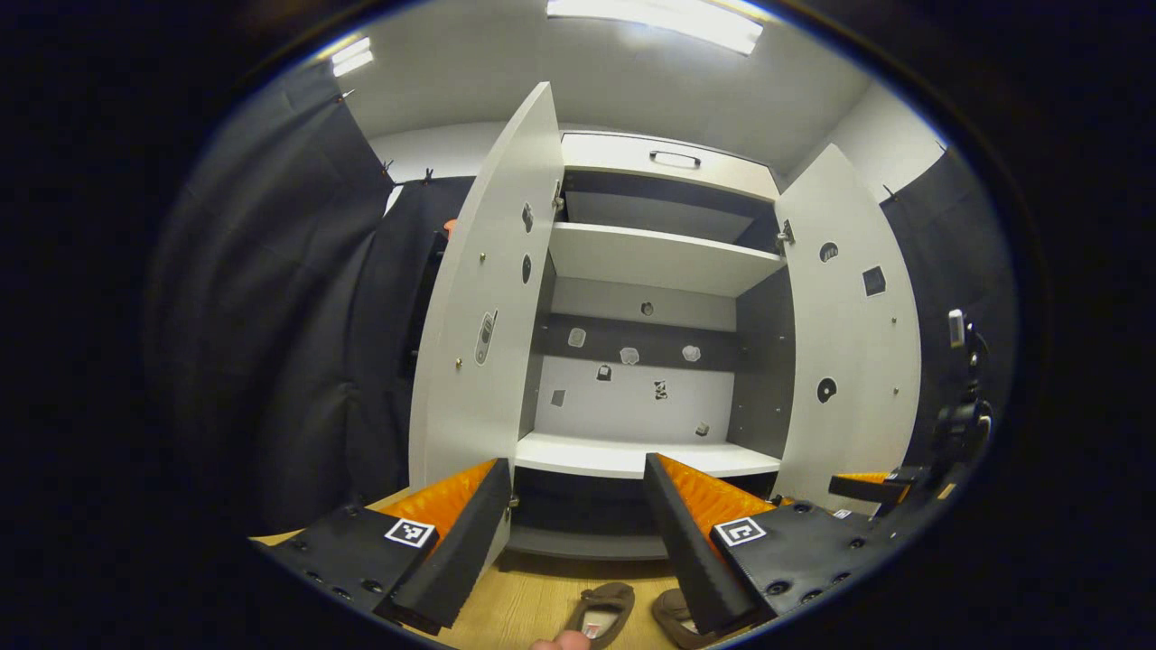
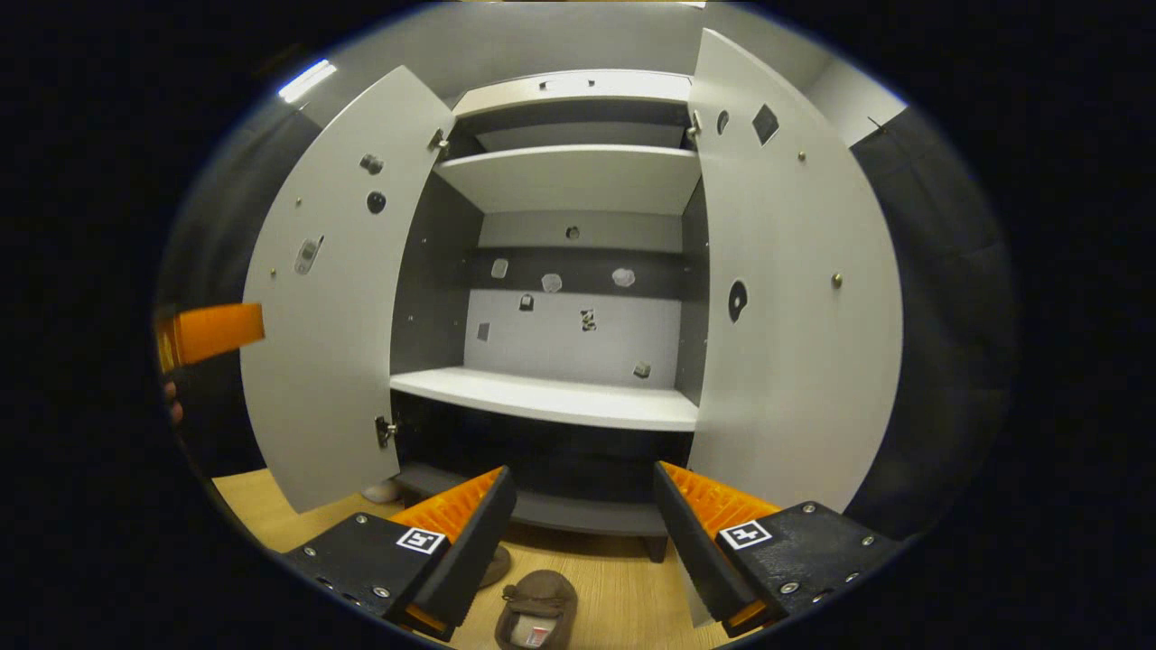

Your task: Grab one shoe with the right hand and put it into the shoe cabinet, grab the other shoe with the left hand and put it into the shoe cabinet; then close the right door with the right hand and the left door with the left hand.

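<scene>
Wood floor (image 2: 623, 587), ceiling light (image 1: 668, 20), grey wall (image 1: 424, 149) behind.

Two brown shoes (image 1: 603, 610) lie side by side on the wooden floor before the white shoe cabinet (image 2: 560, 397); both doors, left door (image 2: 334, 298) and right door (image 2: 795, 298), stand wide open.

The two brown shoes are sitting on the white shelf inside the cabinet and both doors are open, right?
Not quite. Both white doors are open, but the two brown slip-on shoes are on the wooden floor in front of the grey shoe cabinet, not on its white shelf. The left gripper view shows both shoes on the floor, below the open left gripper.
</scene>
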`<state>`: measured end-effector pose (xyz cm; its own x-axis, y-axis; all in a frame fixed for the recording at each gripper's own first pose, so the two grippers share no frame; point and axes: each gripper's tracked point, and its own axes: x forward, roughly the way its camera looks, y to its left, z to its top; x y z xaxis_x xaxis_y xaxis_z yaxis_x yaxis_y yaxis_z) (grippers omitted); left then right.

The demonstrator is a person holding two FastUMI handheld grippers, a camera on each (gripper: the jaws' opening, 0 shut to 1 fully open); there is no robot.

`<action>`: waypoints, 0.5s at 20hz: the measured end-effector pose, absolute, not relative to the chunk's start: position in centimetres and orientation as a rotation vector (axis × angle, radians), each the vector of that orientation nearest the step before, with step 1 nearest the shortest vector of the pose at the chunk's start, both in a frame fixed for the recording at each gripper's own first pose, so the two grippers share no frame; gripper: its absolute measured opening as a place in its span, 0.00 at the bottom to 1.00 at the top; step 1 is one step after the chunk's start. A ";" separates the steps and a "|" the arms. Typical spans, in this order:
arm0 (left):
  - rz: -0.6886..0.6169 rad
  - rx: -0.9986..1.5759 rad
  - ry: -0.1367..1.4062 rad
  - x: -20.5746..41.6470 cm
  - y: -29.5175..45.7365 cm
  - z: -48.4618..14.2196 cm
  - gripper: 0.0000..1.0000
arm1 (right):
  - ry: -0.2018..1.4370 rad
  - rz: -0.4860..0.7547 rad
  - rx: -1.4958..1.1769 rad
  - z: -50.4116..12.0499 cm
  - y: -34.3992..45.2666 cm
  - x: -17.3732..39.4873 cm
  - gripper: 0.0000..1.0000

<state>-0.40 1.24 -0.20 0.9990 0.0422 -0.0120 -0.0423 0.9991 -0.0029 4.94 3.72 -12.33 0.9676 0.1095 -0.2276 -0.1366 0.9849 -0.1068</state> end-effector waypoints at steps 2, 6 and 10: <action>0.047 -0.006 0.016 -0.5 1.4 -0.4 0.96 | 0.315 0.138 -0.144 -17.3 3.9 4.6 0.94; 0.059 -0.010 0.025 -0.6 1.9 -0.8 0.96 | 0.528 0.142 -0.162 -27.2 3.0 2.4 0.95; 0.066 -0.024 0.043 -0.7 2.2 -1.6 0.96 | 0.699 0.149 -0.205 -33.8 1.6 0.1 0.95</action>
<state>-0.70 2.24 -1.57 0.9969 0.0658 -0.0435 -0.0668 0.9975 -0.0223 0.07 1.58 -33.77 0.7561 0.0671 -0.6511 -0.2039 0.9694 -0.1369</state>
